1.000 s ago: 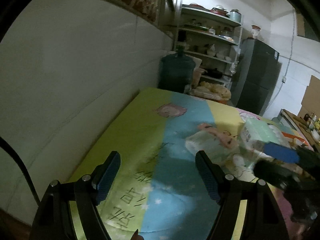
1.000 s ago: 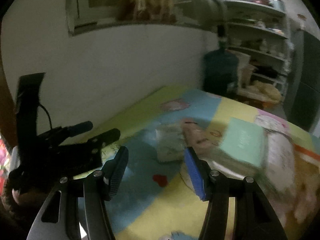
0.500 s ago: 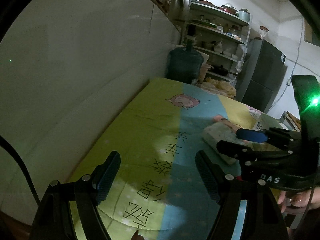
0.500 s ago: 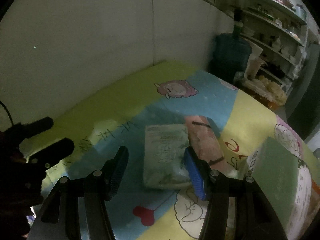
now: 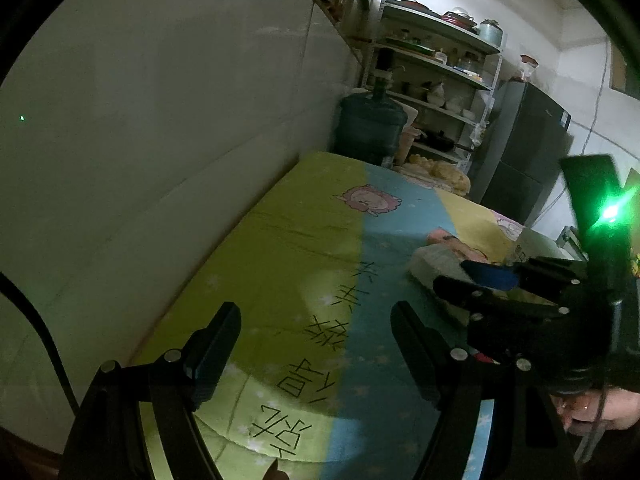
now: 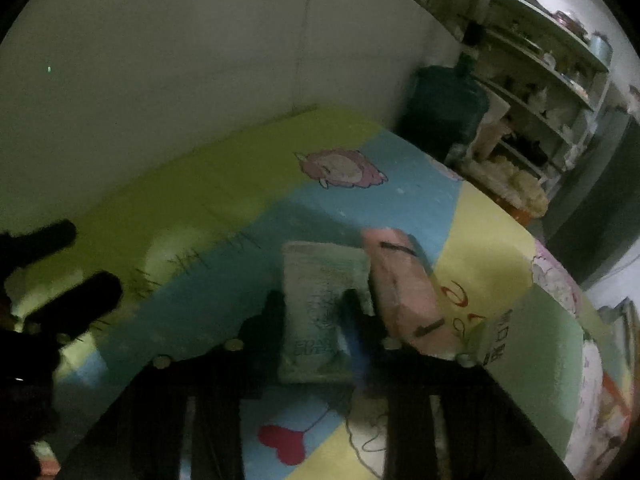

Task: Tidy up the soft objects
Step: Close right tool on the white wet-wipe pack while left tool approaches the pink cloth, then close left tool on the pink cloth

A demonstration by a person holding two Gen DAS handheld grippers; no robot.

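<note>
The right gripper is closing on the pale tissue pack, gripping its middle, so lifting straight up is avoiding the pink pack touching it, while the left gripper is hanging open.

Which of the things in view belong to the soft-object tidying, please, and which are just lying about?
Job in hand:
pale green soft tissue pack
pink soft pack
green tissue box
right gripper

Lying about:
dark blue water jug
metal shelving
dark fridge

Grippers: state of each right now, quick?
Left gripper: open, nothing between its fingers.
Right gripper: fingers just closing around the pale tissue pack and pressing on its sides.
</note>
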